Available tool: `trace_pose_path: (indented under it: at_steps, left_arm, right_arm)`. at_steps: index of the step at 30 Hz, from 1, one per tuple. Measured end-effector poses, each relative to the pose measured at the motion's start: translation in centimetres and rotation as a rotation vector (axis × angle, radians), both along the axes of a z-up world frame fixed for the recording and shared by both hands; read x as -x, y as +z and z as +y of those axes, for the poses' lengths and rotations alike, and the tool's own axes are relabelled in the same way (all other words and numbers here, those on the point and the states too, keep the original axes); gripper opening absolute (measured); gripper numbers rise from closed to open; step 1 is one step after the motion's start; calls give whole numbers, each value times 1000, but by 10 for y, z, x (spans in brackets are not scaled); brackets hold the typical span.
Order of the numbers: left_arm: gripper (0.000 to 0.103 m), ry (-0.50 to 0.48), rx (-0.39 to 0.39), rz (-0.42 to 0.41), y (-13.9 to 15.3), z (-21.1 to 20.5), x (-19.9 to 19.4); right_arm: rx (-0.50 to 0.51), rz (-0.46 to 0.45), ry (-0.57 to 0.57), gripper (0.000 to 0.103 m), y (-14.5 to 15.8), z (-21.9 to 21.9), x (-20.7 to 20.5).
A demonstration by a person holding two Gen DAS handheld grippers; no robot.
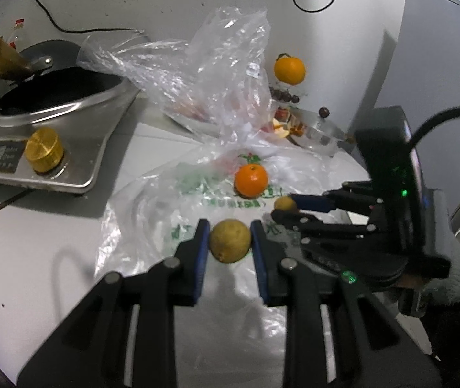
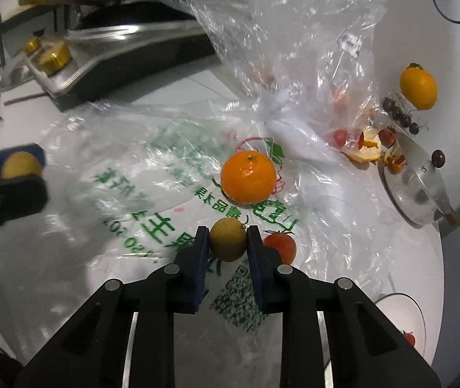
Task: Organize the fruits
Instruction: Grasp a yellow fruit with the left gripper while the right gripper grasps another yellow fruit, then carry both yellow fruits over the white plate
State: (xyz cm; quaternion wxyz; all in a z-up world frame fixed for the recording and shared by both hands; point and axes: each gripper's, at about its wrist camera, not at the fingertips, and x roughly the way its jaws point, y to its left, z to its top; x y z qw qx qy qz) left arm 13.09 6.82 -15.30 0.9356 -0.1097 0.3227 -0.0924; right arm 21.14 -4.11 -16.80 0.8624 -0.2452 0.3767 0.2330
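Observation:
My left gripper [image 1: 230,241] is shut on a yellow-green fruit [image 1: 230,241], held over the printed plastic bag [image 1: 197,200]. My right gripper [image 2: 228,242] is shut on a second yellow-green fruit [image 2: 228,239]; it shows in the left wrist view [image 1: 283,209] with its fruit [image 1: 284,203]. An orange [image 1: 251,180] sits on the bag just beyond both grippers, also in the right wrist view [image 2: 248,177]. A small red tomato [image 2: 280,245] lies right of my right fingers. The left gripper [image 2: 23,174] and its fruit [image 2: 21,165] appear at the left edge.
A crumpled clear bag [image 2: 294,48] stands behind, with red fruit inside. An orange fruit picture [image 2: 418,87] and peel scraps [image 2: 367,148] are at the right by a metal lid [image 2: 417,187]. A stove with a wok [image 1: 52,103] and a brass knob [image 1: 44,148] stands left. A white plate [image 2: 401,320] lies at lower right.

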Motion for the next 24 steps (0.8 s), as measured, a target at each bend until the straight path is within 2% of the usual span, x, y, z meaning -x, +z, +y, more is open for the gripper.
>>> trace_pose_path:
  at_steps: [16,24]
  left_arm:
    - [26,-13,-36,-10,21,-33,19]
    - [26,-17,-67,-8,28,-56,26]
  right_arm:
    - [-118,-42,18,25,45,-37,43]
    - [-152,-57,16,25,52,-65,55]
